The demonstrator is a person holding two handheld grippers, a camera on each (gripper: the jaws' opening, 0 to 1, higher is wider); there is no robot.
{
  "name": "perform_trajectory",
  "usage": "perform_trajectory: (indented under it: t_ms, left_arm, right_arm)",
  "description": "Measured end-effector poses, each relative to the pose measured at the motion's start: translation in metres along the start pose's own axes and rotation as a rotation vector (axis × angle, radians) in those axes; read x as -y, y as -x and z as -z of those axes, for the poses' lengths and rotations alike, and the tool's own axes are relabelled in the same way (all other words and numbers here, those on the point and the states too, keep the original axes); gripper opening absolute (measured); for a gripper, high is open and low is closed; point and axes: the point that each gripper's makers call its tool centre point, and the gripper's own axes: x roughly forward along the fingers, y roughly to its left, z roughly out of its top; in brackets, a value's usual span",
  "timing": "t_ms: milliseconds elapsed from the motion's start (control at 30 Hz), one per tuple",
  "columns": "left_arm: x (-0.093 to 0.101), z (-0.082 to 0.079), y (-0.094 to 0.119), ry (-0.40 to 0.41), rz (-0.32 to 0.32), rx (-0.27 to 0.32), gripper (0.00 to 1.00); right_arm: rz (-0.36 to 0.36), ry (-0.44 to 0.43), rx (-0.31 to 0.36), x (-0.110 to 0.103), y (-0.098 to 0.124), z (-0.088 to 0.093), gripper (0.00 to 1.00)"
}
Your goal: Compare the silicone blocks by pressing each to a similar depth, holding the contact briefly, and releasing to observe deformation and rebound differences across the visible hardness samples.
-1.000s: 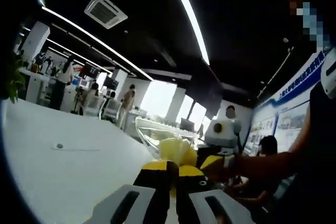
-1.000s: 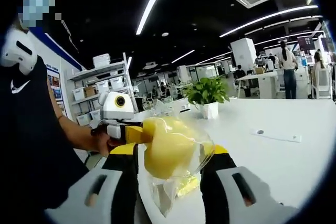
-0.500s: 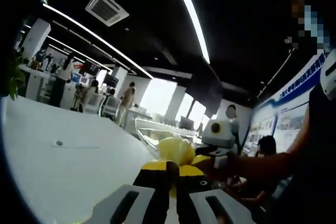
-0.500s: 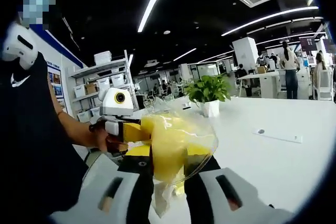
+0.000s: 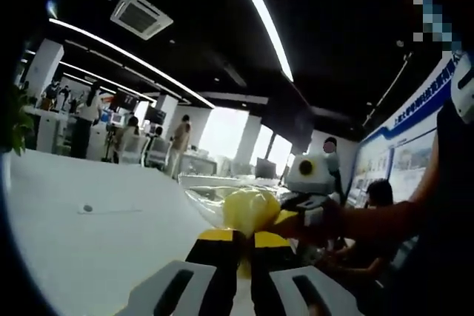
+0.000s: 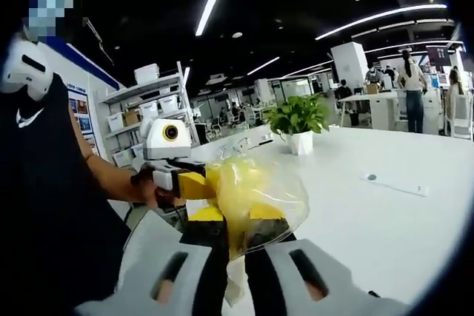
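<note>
A soft yellow silicone block [image 5: 250, 209] sits inside a crinkled clear plastic bag [image 5: 204, 196], held up above the white table [image 5: 81, 249]. My left gripper [image 5: 243, 239] is shut on the bag's lower part just under the block. The right gripper [image 5: 290, 217] reaches in from the right and grips the same bundle. In the right gripper view my right gripper [image 6: 235, 217] is shut on the yellow block [image 6: 248, 190] through the bag [image 6: 285, 201], with the block squeezed narrow between the jaws. From the left, the left gripper [image 6: 194, 183] pinches the bag's near side.
The white table [image 6: 392, 220] carries a potted plant [image 6: 298, 118] and a small disc on a strip [image 6: 372, 177]. Shelves with boxes [image 6: 144, 120] stand behind. The person's arm [image 5: 370, 223] and dark shirt [image 6: 44, 205] are close by. Other people stand at far desks.
The right gripper's jaws have closed from wide apart to narrow, squeezing the yellow block in its bag. The left gripper has stayed shut on the bag.
</note>
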Motion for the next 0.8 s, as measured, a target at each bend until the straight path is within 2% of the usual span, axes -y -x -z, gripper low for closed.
perform_trajectory:
  t_ms: [67, 333, 467, 800]
  left_arm:
    - [0.0004, 0.0005, -0.0003, 0.006, -0.002, -0.002, 0.03]
    - [0.0046, 0.0009, 0.0002, 0.014, 0.005, -0.012, 0.03]
    - [0.0059, 0.0013, 0.0014, 0.037, 0.012, -0.013, 0.02]
    - [0.0052, 0.0023, 0.0020, 0.024, -0.002, -0.008, 0.01]
  right_arm:
    - [0.000, 0.016, -0.002, 0.0005, 0.0009, 0.0007, 0.00]
    - [-0.019, -0.034, -0.019, -0.0027, 0.0044, 0.0016, 0.00]
    - [-0.027, -0.030, -0.021, -0.0062, 0.0039, 0.0018, 0.00]
    - [-0.033, -0.043, -0.023, -0.0055, 0.0029, 0.0028, 0.00]
